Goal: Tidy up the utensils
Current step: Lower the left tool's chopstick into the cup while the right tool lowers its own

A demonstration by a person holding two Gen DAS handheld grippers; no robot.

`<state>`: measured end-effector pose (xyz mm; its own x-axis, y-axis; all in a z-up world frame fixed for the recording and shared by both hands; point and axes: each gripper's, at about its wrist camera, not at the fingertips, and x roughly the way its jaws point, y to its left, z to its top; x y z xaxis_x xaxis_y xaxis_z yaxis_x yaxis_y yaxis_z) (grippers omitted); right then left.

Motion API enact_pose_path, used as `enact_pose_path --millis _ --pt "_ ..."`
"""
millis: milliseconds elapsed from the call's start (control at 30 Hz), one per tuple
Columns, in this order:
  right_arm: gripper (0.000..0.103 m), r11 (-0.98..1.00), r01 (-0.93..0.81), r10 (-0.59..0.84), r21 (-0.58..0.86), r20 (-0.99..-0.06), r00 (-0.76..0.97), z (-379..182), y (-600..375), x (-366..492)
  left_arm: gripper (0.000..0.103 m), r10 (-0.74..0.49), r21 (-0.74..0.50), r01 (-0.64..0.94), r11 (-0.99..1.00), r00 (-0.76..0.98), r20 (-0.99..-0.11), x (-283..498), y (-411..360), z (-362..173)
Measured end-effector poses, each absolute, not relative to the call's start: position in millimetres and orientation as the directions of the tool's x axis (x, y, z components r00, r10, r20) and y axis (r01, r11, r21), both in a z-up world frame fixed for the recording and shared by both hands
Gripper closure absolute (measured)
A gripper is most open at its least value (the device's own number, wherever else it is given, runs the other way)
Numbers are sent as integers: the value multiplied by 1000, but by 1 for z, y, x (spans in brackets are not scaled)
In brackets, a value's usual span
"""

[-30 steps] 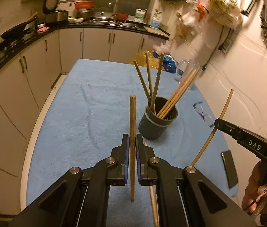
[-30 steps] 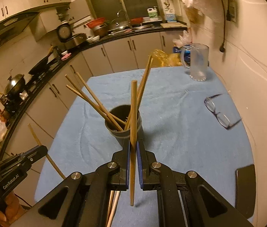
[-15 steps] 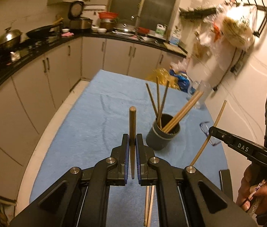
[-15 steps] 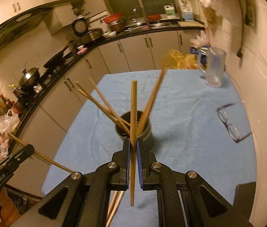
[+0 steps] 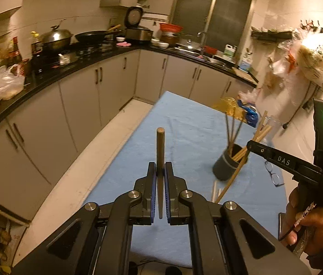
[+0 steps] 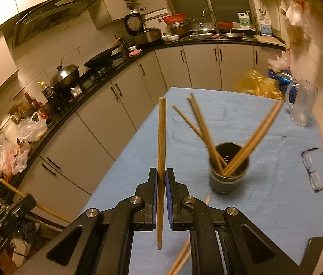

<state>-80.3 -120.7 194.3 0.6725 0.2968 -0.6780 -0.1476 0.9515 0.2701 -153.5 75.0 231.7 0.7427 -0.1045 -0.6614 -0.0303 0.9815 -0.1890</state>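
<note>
Chopsticks [image 6: 209, 135] leaned in a dark cup [image 6: 229, 176] toward the tabletop's [image 6: 264, 217] right edge, beside glasses [image 6: 313, 169] and a clear jug [image 6: 302, 105]. Each tool, left [image 5: 160, 175] and right [image 6: 160, 176], pinched one chopstick [image 6: 161, 151] upright.

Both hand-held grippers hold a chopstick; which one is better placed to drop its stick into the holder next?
Right, probably. The right hand-held gripper has the dark holder close ahead, and in the left wrist view its chopstick already crosses the holder. The left hand-held gripper sits farther off.
</note>
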Motion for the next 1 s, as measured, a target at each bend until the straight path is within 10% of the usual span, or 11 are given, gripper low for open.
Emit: enact_pose_path --millis 1000 --pt "96 930 -94 323 356 -667 671 183 -154 -65 97 -108 -130 28 991 739 -665 -136 23 249"
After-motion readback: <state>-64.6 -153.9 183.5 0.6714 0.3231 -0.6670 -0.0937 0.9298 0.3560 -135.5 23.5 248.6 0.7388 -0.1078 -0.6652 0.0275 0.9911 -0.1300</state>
